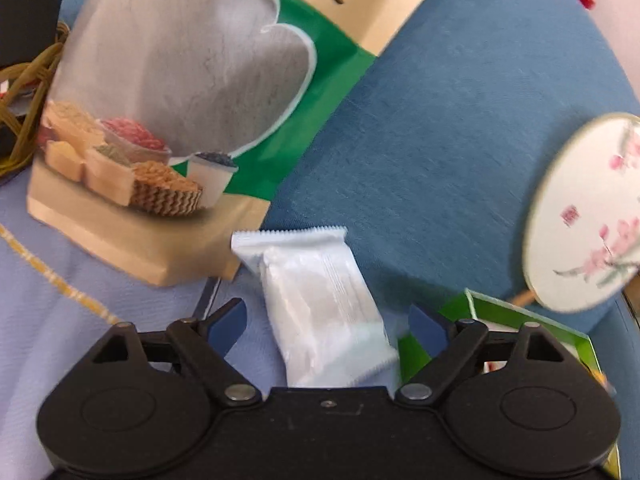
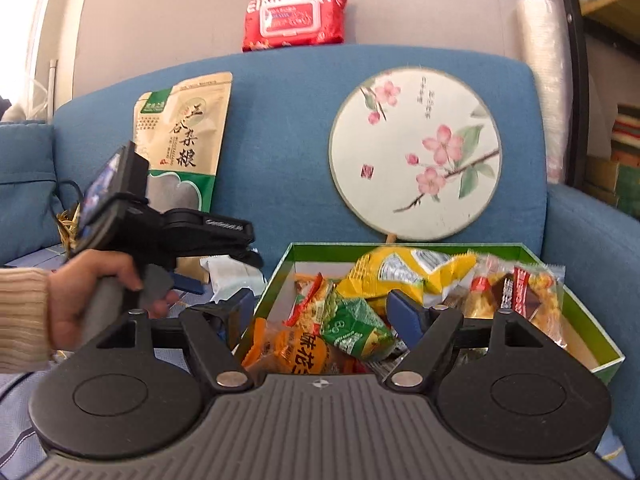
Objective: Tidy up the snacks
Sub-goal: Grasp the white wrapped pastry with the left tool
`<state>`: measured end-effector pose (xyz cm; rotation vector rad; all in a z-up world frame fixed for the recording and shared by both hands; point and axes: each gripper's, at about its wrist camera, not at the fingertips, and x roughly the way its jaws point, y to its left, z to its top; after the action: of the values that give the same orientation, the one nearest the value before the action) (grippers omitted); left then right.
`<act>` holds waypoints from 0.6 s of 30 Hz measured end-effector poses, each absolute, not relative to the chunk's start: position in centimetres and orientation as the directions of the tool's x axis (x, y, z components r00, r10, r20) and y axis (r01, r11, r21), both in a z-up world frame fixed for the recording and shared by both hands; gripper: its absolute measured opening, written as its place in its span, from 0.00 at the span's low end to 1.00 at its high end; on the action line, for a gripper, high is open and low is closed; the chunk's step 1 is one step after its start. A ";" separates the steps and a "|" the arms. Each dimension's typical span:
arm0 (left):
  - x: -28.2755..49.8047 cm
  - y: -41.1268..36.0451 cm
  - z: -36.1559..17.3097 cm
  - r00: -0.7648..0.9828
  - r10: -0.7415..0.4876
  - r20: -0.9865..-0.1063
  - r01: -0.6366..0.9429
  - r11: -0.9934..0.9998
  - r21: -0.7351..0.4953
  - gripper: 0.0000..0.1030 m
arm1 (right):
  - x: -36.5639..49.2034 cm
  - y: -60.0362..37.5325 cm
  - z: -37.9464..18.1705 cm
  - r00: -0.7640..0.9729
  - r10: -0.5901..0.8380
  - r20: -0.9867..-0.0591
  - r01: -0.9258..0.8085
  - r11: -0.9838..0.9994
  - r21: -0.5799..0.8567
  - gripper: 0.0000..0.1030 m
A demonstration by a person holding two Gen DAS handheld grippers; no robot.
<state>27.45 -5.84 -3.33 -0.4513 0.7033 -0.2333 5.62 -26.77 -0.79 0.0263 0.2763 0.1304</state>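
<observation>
The landmark here is the green box (image 2: 592,340), which sits on the seat of the blue sofa (image 2: 280,128) and is heaped with snack packets: a yellow packet (image 2: 400,272) on top, a small green packet (image 2: 356,328) and an orange packet (image 2: 296,350) at its near left, and a red-and-brown packet (image 2: 528,292) at its right side. The right gripper (image 2: 322,316) hovers over the near edge of the box, its blue-padded fingers (image 2: 404,312) spread wide apart and holding nothing. Just left of the box, on a pale lilac cloth (image 1: 60,320) covering the seat, lies a white snack packet (image 1: 320,308). The left gripper (image 1: 328,320) is spread wide around it, one blue pad on each side, neither pressing in; the packet is not clamped. In the right wrist view the left hand (image 2: 92,292) grips that tool's handle left of the box. Behind the white packet, further left of the box, a large beige and green grain pouch (image 2: 188,136) leans on the sofa back. Directly behind the box a round fan painted with pink blossoms (image 2: 416,152) leans there too. Above the box, on top of the sofa back, rests a red pack of wipes (image 2: 294,20).
</observation>
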 end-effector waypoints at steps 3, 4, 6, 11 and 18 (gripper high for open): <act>28.3 -6.2 -3.7 0.753 -0.331 -0.569 0.064 0.898 -0.436 0.97 | 6.2 -26.9 -1.2 0.946 0.137 -0.295 -0.129 0.991 0.046 1.00; 28.2 -6.4 -3.7 0.743 -0.326 -0.584 0.097 0.916 -0.388 0.51 | 6.2 -26.8 -1.3 0.944 0.136 -0.301 -0.129 0.991 0.043 1.00; 27.5 -6.2 -3.7 0.721 -0.371 -0.585 0.176 0.915 -0.363 0.35 | 6.2 -26.8 -1.3 0.944 0.134 -0.302 -0.127 0.991 0.044 1.00; 22.2 -3.4 -3.9 0.634 -0.484 -0.603 0.275 0.870 -0.409 0.31 | 5.1 -26.1 -0.7 0.942 0.189 -0.279 -0.181 0.982 0.055 1.00; 12.4 1.6 -3.8 0.529 -0.563 -0.635 0.327 0.826 -0.460 0.51 | 4.2 -23.0 -0.8 0.893 0.310 -0.326 -0.318 0.948 0.029 1.00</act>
<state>12.44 1.65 -3.78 -0.3013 0.8623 -0.5407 4.16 -22.96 -0.81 -0.0257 0.3340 0.3255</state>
